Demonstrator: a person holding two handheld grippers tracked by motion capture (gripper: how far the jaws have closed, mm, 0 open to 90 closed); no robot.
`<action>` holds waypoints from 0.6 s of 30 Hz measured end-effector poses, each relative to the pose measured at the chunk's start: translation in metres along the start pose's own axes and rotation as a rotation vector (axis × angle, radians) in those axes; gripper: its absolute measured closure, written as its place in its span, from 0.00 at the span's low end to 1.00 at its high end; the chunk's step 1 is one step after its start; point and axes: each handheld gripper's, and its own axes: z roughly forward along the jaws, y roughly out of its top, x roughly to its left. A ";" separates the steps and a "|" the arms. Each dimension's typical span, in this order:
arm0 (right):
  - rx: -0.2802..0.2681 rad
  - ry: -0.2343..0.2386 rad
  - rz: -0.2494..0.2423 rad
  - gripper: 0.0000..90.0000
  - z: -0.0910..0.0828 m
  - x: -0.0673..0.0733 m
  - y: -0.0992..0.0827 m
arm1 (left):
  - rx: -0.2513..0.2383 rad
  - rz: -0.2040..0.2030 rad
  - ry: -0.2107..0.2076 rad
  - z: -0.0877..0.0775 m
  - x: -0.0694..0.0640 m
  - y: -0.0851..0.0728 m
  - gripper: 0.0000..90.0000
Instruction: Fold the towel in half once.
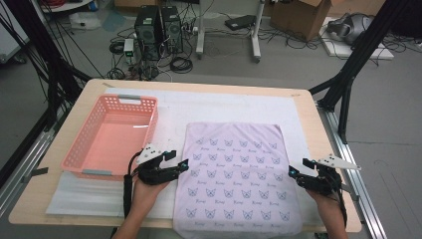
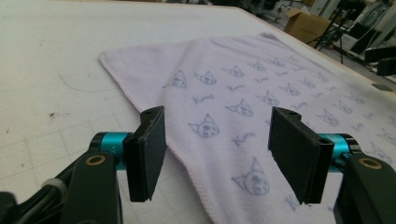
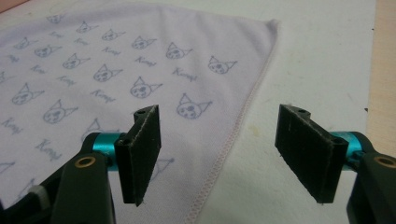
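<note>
Left claw [image 1: 180,164] spread wide, nothing pinched; the lilac towel [image 1: 234,174] lies flat on the table [image 1: 303,107] w/ its left hem running right under & between the jaws. Right claw [image 1: 294,172] also spread, empty, straddling the towel's right hem. Pink basket [image 1: 112,134] sits just beyond the left claw, to its left.

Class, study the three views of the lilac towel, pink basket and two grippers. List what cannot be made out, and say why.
- Towel near edge: high view, cut off by the bottom edge.
- Printed words on the towel: too small in the high view, blurred in both gripper views.
- Pink basket front wall: high view, partly hidden by the left gripper.
- Right gripper body: high view, partly covered by its grey plate.
</note>
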 end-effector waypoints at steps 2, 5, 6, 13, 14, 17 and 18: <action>-0.001 0.000 0.001 0.34 0.001 -0.001 0.000 | 0.001 -0.003 0.004 0.001 0.000 0.000 0.42; 0.004 0.005 0.007 0.34 0.006 -0.004 0.002 | 0.013 -0.002 0.009 0.005 0.000 0.000 0.42; 0.004 0.006 0.009 0.34 0.008 -0.005 0.003 | 0.018 -0.003 0.007 0.006 0.000 0.000 0.42; 0.035 0.006 0.015 0.35 0.027 -0.012 0.012 | 0.037 -0.008 0.011 0.013 -0.002 0.004 0.41; 0.035 0.006 0.015 0.35 0.027 -0.012 0.012 | 0.039 -0.010 0.016 0.016 -0.001 0.006 0.41; 0.056 -0.007 0.037 0.37 0.037 -0.022 0.019 | 0.050 -0.010 0.023 0.025 0.000 0.016 0.42; 0.058 -0.009 0.039 0.39 0.040 -0.026 0.020 | 0.045 -0.008 0.030 0.030 0.001 0.019 0.43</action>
